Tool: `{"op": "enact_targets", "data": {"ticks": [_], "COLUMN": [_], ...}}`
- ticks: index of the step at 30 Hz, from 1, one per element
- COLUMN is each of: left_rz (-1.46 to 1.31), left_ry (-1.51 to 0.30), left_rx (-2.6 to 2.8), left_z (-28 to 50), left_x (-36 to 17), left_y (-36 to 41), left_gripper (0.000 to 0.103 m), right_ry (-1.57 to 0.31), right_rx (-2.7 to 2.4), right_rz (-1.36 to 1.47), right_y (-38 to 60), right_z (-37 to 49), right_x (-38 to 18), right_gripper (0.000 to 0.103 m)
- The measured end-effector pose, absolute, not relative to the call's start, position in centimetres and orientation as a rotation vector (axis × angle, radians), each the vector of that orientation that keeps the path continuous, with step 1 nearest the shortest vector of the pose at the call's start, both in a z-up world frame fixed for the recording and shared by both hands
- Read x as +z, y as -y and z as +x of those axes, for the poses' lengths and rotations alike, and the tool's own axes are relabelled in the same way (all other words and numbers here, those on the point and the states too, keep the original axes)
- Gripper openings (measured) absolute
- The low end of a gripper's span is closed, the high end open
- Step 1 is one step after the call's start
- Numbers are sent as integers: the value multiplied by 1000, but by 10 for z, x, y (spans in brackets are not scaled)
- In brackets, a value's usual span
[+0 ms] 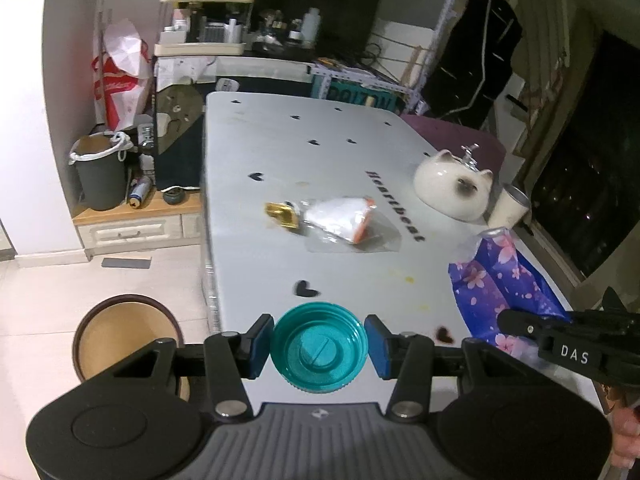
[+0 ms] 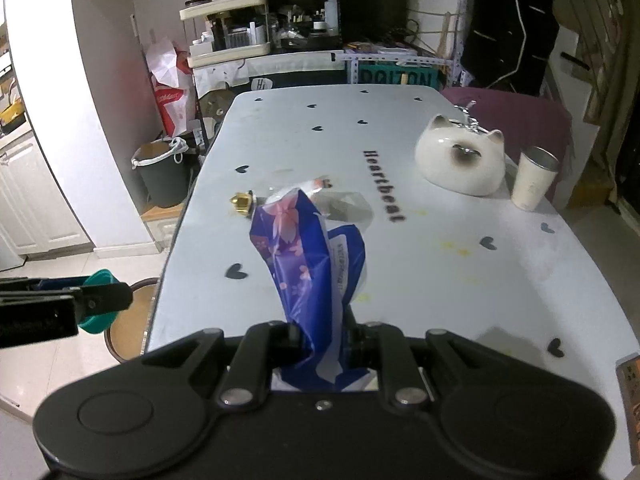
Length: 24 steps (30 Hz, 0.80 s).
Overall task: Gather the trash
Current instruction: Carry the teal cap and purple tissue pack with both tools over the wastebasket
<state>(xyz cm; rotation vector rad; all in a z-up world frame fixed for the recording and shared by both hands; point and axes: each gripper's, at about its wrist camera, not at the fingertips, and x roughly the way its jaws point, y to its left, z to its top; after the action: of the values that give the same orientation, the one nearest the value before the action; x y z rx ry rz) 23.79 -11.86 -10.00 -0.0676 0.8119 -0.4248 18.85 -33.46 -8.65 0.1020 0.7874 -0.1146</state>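
My left gripper (image 1: 319, 346) is shut on a teal plastic lid (image 1: 319, 347), its blue pads pressing both sides, over the near edge of the white table (image 1: 280, 152). The same lid (image 2: 98, 304) shows at the left of the right wrist view. My right gripper (image 2: 320, 346) is shut on a crumpled purple flowered wrapper (image 2: 308, 248) that stands up from the jaws; this wrapper (image 1: 504, 272) also appears at the right in the left wrist view. A white and orange wrapper in clear plastic (image 1: 344, 220) and a gold foil piece (image 1: 283, 214) lie mid-table.
A white cat-shaped ceramic pot (image 1: 454, 188) and a white cup (image 2: 534, 180) stand at the table's right side. A round brown bin (image 1: 124, 340) sits on the floor at the left, a dark lined bin (image 1: 100, 172) farther back. Cluttered shelves (image 1: 208, 20) line the far wall.
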Motion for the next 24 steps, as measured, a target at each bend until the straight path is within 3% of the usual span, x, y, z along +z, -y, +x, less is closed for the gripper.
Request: {"op": "enact_targets", "data": {"ticks": [24], "left_rz": [-136], "left_ry": [-871], "left_rx": [-297], "left_z": [356], "left_x": [-124], "left_y": [-91], "left_gripper": [50], "right_ry": [-856], "right_rx": [-43], "right_rz": [123], "right_y": [146], "right_z": [308], "right_x": [-112], "right_gripper": [16]}}
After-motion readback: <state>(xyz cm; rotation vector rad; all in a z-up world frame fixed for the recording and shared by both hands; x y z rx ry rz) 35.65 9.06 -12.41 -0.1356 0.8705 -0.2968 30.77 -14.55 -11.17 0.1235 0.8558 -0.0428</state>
